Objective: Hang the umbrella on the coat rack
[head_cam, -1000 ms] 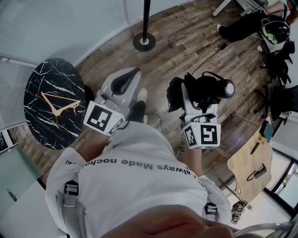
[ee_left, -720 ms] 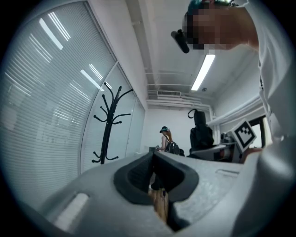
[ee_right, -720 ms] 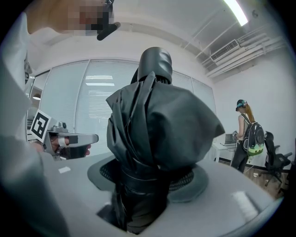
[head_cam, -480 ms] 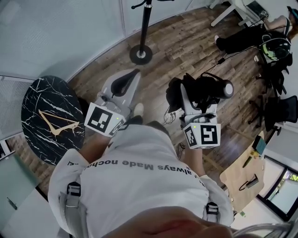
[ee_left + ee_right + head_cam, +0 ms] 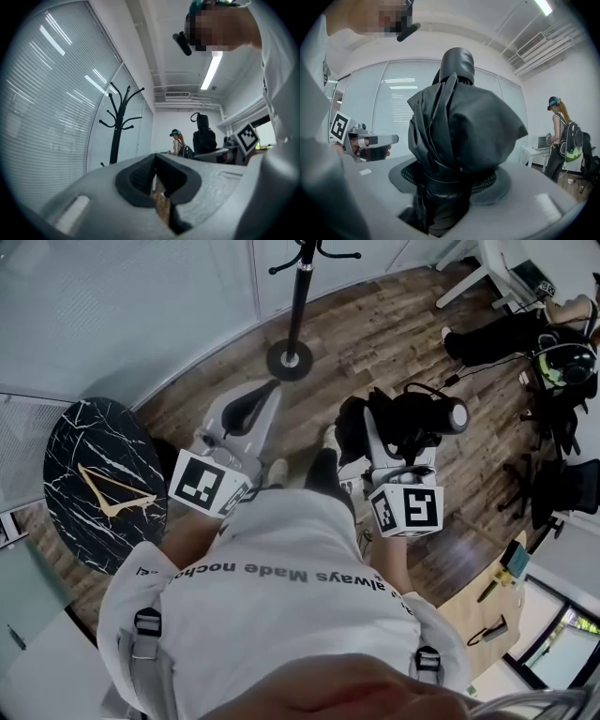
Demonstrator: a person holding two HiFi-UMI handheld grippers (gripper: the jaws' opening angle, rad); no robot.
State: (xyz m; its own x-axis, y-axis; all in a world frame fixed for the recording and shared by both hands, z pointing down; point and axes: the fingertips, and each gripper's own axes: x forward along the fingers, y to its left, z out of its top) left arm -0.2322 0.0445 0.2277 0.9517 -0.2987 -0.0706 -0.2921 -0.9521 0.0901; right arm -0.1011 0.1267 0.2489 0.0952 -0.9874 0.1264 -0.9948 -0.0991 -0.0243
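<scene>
- Two hand-held grippers are held level in front of the person. The right hand-held gripper (image 5: 398, 432) has its jaws set wide and clamped around the folded black umbrella (image 5: 459, 126). It grips the strapped canopy, so the rounded end stands clear above the jaws.
- That hold probably leaves the wrist loop (image 5: 194, 115) at the top end free to catch a hook.
- The left hand-held gripper (image 5: 156, 159) has its jaws pressed together with nothing between them, seemingly kept spare to steady things.
- The coat rack (image 5: 298, 296) stands ahead on the wooden floor (image 5: 375, 334) by the glass wall. It is well apart from the umbrella, so hanging has not yet begun.
</scene>
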